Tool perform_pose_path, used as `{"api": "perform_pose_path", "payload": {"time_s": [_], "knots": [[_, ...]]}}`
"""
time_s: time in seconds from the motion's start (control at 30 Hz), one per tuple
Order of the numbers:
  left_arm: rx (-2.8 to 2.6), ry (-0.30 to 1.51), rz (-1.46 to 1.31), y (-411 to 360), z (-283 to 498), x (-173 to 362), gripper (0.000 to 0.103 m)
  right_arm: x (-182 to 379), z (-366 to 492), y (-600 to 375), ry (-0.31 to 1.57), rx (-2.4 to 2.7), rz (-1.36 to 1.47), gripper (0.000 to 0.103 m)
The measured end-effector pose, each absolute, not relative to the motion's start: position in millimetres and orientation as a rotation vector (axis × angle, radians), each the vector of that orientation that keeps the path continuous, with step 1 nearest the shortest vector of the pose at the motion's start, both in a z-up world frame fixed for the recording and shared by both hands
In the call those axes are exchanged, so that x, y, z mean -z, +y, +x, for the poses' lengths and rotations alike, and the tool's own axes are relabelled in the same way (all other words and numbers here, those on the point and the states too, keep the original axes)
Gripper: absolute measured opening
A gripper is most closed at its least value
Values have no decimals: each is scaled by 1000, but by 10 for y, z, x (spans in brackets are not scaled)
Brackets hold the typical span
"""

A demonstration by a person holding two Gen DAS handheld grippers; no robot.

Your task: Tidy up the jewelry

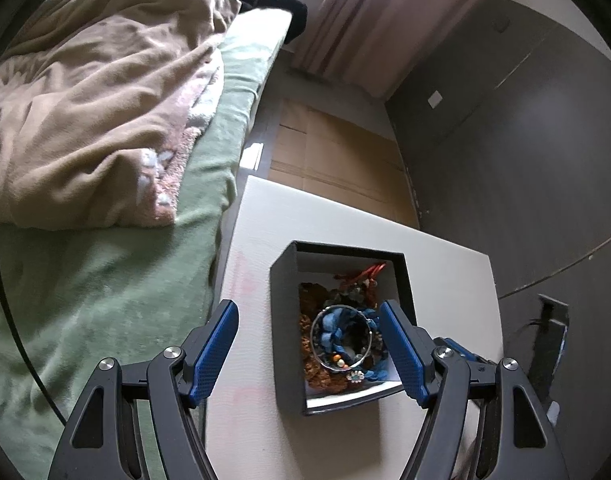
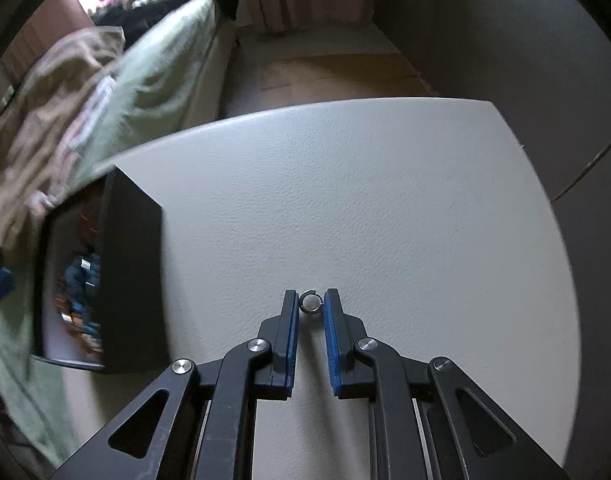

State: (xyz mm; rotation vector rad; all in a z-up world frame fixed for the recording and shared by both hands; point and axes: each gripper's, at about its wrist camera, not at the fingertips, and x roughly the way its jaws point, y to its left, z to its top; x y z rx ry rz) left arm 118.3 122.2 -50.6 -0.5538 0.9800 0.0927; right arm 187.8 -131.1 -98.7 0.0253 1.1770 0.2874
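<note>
Left claw [image 1: 309,314] is spread wide w/ nothing in it, hovering over the black box [image 1: 283,332] on the white tabletop [image 1: 249,240]. Its blue pads [image 1: 213,350] sit either side of the box's opening, not touching the contents. Inside the box: a tangled pile of jewelry, w/ a silver bangle [image 1: 341,338] lying on top near the middle, blue fabric piece [image 1: 331,330] under and around it, brown beaded bits [image 1: 311,322] at the left, red cord [image 1: 371,270] at the far end, a small flower charm [image 1: 355,376] at the near end.

Right claw [image 2: 311,304] is low over the tabletop [image 2: 385,200], nearly closed, fingers either side of a small silver ring [image 2: 310,303] w/ a gap in its far edge. Right pad looks to be touching the ring; left pad just beside it, contact can't tell. Ring lies on the tabletop, well apart from the box [image 2: 129,280], which is at the left in this view, blurred.

Bed w/ green sheet [image 1: 105,280] and a tan blanket [image 1: 85,100] runs along the left of the tabletop. Cardboard [image 1: 325,160] lies on the floor beyond, curtain [image 1: 377,20] at the far side.
</note>
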Motion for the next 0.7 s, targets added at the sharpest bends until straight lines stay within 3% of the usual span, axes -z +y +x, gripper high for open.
{"api": "perform_pose_path", "payload": {"time_s": [0.37, 0.7], "knots": [[-104, 938, -633, 1512, 1130, 413, 73, 318, 1684, -1127, 964, -492, 172, 14], [-145, 884, -726, 1906, 984, 347, 73, 238, 1743, -333, 934, -650, 147, 14]]}}
